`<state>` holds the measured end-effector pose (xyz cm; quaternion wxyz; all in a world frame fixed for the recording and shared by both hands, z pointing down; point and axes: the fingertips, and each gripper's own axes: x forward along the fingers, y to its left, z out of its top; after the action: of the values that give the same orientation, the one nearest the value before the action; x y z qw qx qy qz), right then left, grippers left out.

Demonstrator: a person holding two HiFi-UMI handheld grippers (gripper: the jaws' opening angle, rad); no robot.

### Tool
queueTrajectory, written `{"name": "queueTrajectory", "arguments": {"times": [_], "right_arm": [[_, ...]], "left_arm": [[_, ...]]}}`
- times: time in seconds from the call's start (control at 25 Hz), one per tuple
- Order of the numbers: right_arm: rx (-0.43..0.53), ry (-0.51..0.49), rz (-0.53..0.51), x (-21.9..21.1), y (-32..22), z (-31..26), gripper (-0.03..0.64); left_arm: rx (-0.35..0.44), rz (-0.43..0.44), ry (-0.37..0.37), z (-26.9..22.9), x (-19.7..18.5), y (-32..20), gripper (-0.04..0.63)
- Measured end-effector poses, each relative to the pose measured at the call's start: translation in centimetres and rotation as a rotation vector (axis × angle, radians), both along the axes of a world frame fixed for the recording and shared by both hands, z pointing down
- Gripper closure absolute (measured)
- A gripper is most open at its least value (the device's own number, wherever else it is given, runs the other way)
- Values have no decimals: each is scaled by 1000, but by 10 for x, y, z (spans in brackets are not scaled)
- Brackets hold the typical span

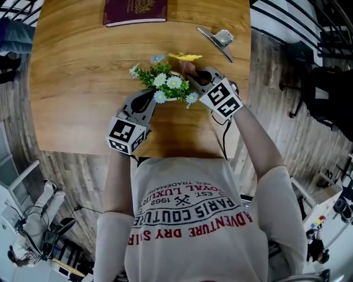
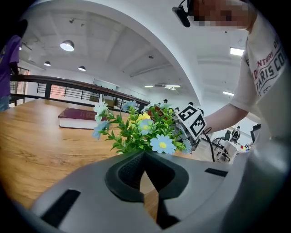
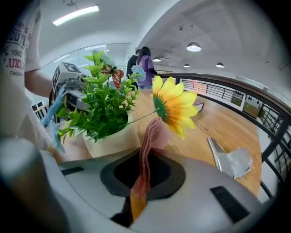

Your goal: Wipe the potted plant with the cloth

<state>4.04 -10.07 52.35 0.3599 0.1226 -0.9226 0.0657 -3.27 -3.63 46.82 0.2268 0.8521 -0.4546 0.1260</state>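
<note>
Wood table fills the head view. The potted plant stands near its front edge, right between the two grippers. The left gripper sits just beside the blue and white flowers. The right gripper is by the yellow flower with the pink cloth. A red book and a metal scraper lie well apart at the back (neither blocks anything).

From the left gripper view, its jaws are pressed together with nothing in them, and the leaves are right in front.

From the right gripper view, the jaws pinch the cloth, which sticks up beside the pale pot. I cannot tell if it touches the yellow flower. I think the wiping is only at its start, with most leaves left to do. The long thin flower stem could get bumped.
</note>
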Motion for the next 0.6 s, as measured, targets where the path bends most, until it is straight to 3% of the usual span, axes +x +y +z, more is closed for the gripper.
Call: {"name": "queueTrajectory", "arguments": {"times": [0.6], "right_arm": [[-6, -8, -460, -60, -10, -7, 581]], "left_arm": [[-17, -63, 24, 0, -2, -8, 580]]}}
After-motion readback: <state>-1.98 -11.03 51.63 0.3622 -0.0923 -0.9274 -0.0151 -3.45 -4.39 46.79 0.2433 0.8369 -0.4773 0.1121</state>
